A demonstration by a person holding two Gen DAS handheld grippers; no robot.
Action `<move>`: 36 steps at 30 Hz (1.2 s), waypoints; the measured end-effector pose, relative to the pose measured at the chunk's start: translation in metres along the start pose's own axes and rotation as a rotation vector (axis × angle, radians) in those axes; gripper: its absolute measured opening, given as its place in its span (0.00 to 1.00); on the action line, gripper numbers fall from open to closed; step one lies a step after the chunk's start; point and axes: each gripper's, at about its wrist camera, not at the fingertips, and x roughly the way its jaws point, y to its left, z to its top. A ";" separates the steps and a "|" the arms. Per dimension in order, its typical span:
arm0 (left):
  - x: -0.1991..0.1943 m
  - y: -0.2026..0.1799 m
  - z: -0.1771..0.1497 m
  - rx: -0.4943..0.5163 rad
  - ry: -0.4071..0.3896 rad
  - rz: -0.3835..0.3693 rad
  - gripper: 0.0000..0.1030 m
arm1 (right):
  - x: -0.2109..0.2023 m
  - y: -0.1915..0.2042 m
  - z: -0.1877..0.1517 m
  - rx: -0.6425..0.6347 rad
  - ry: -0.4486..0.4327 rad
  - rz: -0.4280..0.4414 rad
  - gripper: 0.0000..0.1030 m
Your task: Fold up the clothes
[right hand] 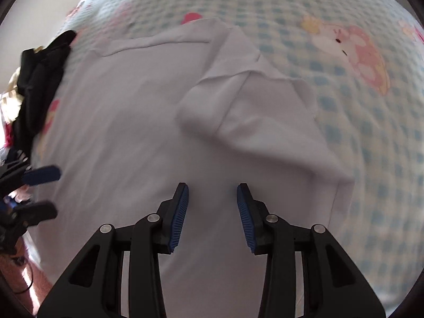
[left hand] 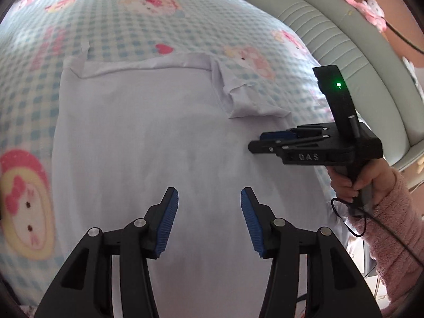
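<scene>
Left gripper (left hand: 209,198) and right gripper (right hand: 212,193) held released, bottom centre, over white shirt (left hand: 148,159); sleeve (right hand: 254,111) folded inward; checked sheet (left hand: 127,8) underneath.

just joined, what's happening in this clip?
A person is folding a white garment spread on a checked cartoon bedsheet. One sleeve is already folded in over the body. Both tools are open and hold nothing: the left hand-held gripper hovers over the middle of the fabric, and the right hand-held gripper is above its right side, near the folded sleeve. A pile of dark clothes waits at the bed's edge.
</scene>
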 end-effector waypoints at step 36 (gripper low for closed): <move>-0.030 -0.076 -0.109 0.103 -0.107 0.127 0.49 | -0.097 0.078 -0.204 0.124 -0.218 0.023 0.33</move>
